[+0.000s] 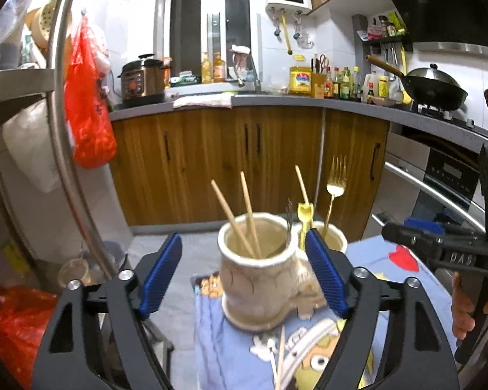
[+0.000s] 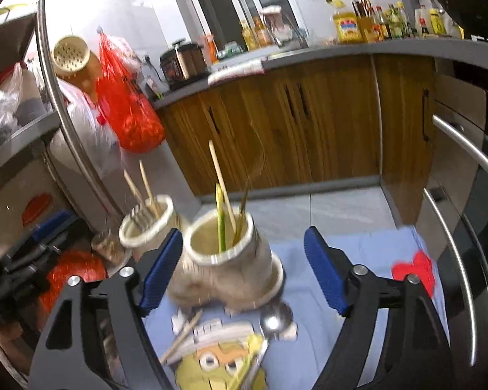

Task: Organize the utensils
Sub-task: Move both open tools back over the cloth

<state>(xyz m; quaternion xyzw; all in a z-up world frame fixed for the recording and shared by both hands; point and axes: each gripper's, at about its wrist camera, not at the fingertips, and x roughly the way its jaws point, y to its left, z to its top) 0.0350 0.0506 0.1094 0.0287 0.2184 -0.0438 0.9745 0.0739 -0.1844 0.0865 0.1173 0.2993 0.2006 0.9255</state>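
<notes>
A cream ceramic double holder stands on a blue cartoon cloth [image 1: 231,351]. Its near cup [image 1: 257,279] holds two wooden chopsticks [image 1: 249,214] and a dark fork. Its far cup [image 1: 332,237] holds a gold fork [image 1: 335,188], a chopstick and a yellow-handled utensil. My left gripper [image 1: 244,273] is open, its jaws either side of the near cup, holding nothing. My right gripper [image 2: 244,273] is open and empty above the cloth, by the holder [image 2: 231,260]. A metal spoon [image 2: 275,320] and loose chopsticks [image 2: 182,336] lie on the cloth in front of it.
A metal rack with a curved steel bar [image 1: 61,130] and red plastic bags [image 1: 88,104] stands at the left. Wooden cabinets [image 1: 244,162] and an oven [image 1: 445,178] lie beyond. The right gripper's body [image 1: 445,247] shows at the right of the left wrist view.
</notes>
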